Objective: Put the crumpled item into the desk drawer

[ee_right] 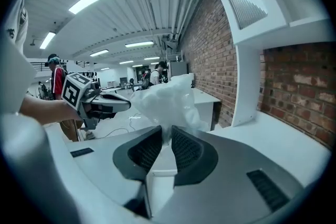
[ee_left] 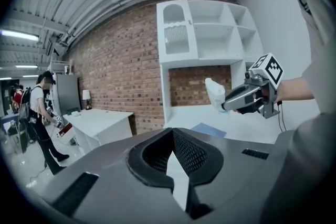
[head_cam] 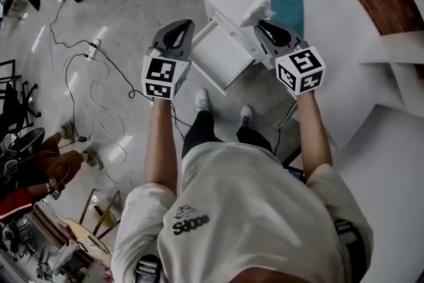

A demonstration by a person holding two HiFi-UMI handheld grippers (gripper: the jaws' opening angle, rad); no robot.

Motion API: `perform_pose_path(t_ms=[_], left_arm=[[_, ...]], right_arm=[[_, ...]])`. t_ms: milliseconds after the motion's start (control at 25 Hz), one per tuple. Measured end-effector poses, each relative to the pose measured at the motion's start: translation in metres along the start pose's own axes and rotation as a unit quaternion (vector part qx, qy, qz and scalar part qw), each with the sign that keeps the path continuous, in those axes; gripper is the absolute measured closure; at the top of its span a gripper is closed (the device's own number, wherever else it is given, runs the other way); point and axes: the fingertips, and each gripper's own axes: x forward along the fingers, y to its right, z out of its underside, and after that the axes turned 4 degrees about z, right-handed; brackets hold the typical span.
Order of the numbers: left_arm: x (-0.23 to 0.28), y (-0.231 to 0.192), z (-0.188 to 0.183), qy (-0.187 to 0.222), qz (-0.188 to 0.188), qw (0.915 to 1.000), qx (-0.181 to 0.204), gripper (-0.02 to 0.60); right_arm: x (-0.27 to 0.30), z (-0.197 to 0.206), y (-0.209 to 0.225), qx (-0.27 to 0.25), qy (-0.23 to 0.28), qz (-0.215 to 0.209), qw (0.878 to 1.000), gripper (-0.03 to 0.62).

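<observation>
The crumpled item [head_cam: 256, 10] is a white wad of thin plastic or paper. My right gripper [head_cam: 263, 26] is shut on it and holds it in the air over the white desk's [head_cam: 331, 43] front edge, just right of the open drawer [head_cam: 218, 53]. The right gripper view shows the wad [ee_right: 167, 99] bulging out above the closed jaws of the right gripper [ee_right: 167, 129]. My left gripper [head_cam: 186, 26] hovers left of the drawer, away from the wad. Seen from its own camera, the left gripper [ee_left: 172, 130] is shut with nothing between the tips. That view also shows the right gripper [ee_left: 227, 104] carrying the wad [ee_left: 215, 93].
A teal notebook [head_cam: 287, 10] lies on the desk behind the wad. A white shelf unit [ee_left: 205, 34] stands against the brick wall. Cables [head_cam: 86, 76] trail over the floor at the left, where people [head_cam: 40, 175] sit. Another white desk [ee_left: 100, 126] stands further off.
</observation>
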Motion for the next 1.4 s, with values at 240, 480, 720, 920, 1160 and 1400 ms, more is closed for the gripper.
perform_pose_path(t_ms=[240, 480, 720, 920, 1160, 1400], left_arm=[[0.025, -0.044, 0.056, -0.022, 0.002, 0.9997, -0.014, 0.565], [0.049, -0.084, 0.111, -0.038, 0.001, 0.9983, -0.045, 0.565], [0.059, -0.117, 0.167, -0.074, -0.017, 0.9934, -0.086, 0.565], [0.071, -0.119, 0.223, -0.114, -0.038, 0.988, -0.098, 0.565], [0.088, -0.12, 0.281, -0.134, -0.022, 0.9818, -0.133, 0.565], [0.107, -0.121, 0.328, -0.135, -0.019, 0.9776, -0.16, 0.565]], right_arm=[[0.073, 0.044, -0.01, 0.008, -0.059, -0.013, 0.998, 0.539], [0.141, 0.087, -0.02, 0.018, -0.109, -0.024, 0.994, 0.539], [0.194, 0.141, -0.031, 0.024, -0.167, -0.038, 0.985, 0.539], [0.221, 0.202, -0.038, 0.037, -0.202, -0.052, 0.977, 0.539], [0.261, 0.272, -0.05, 0.056, -0.248, -0.066, 0.965, 0.539], [0.296, 0.345, -0.05, 0.06, -0.295, -0.062, 0.952, 0.537]])
